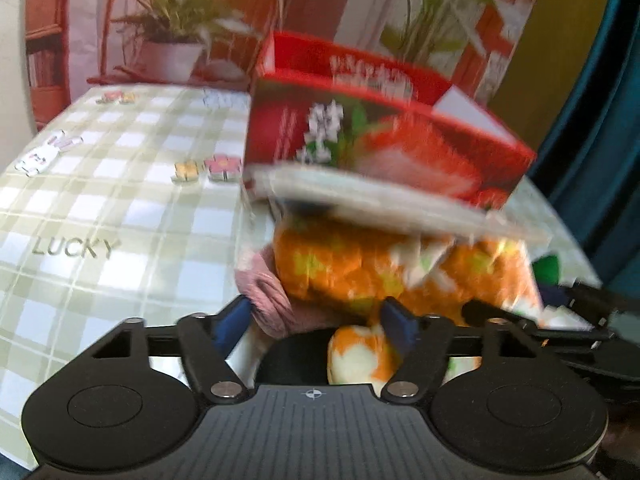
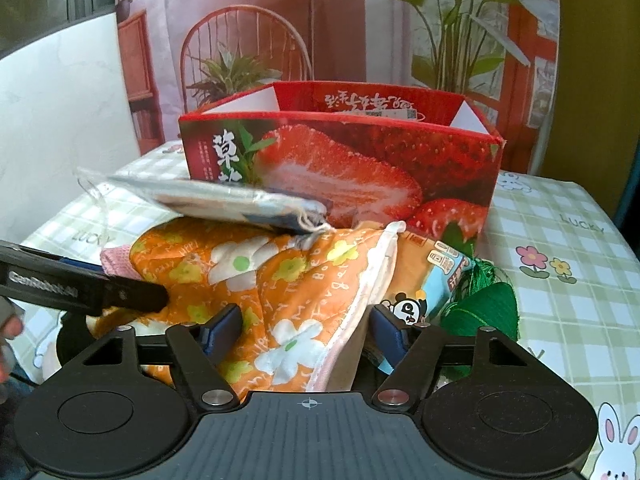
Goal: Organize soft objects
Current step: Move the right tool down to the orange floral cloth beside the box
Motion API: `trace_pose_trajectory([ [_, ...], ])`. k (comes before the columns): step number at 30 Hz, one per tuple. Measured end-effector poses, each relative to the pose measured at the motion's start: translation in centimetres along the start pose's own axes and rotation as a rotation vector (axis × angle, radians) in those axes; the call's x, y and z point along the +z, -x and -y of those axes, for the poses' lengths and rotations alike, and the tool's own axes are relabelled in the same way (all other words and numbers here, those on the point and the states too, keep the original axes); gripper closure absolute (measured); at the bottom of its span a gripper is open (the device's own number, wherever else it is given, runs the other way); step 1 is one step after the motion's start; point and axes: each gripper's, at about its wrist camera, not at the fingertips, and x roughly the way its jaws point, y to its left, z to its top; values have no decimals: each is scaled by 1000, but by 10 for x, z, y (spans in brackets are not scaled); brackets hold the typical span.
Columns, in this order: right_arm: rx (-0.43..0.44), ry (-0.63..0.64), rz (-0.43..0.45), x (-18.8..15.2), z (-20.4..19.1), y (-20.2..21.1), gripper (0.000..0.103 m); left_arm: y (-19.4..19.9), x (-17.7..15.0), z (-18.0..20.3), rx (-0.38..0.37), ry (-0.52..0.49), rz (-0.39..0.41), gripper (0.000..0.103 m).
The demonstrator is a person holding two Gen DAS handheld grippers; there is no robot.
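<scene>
Left hand-held gripper [image 1: 316, 314] apart around pink cloth [image 1: 266, 300]; right hand-held gripper [image 2: 306, 330] apart around orange quilt [image 2: 280, 280], before strawberry box [image 2: 360, 160] on worktop [image 2: 560, 280].

The strawberry box [image 2: 340, 168] stood open at the top, with room above its rim [image 2: 336, 120]. Its front was blocked by a heap: an orange flowered cloth [image 2: 280, 280] lay against it, a flat clear-wrapped packet [image 2: 208, 200] rested across the cloth, and a panda snack bag [image 2: 428, 280] and green yarn [image 2: 488, 304] crowded the right side. A pink cloth [image 1: 268, 300] was wedged at the heap's left. The right gripper [image 2: 306, 330] had its fingers spread around the orange cloth, and the left gripper [image 1: 316, 320] pressed in from the other side. Bare checked tablecloth [image 1: 120, 200] lay left of the box, and more [image 2: 560, 260] to its right.
</scene>
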Motion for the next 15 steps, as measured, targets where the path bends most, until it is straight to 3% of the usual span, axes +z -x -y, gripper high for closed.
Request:
trace_pose_trajectory([
  [5, 3, -31, 7, 3, 6, 4, 46, 8, 11, -7, -51, 60, 45, 46],
  [7, 3, -33, 7, 3, 6, 3, 48, 6, 13, -3, -51, 55, 44, 55],
  [15, 5, -31, 4, 2, 6, 0, 51, 25, 17, 5, -16, 6, 141, 56],
])
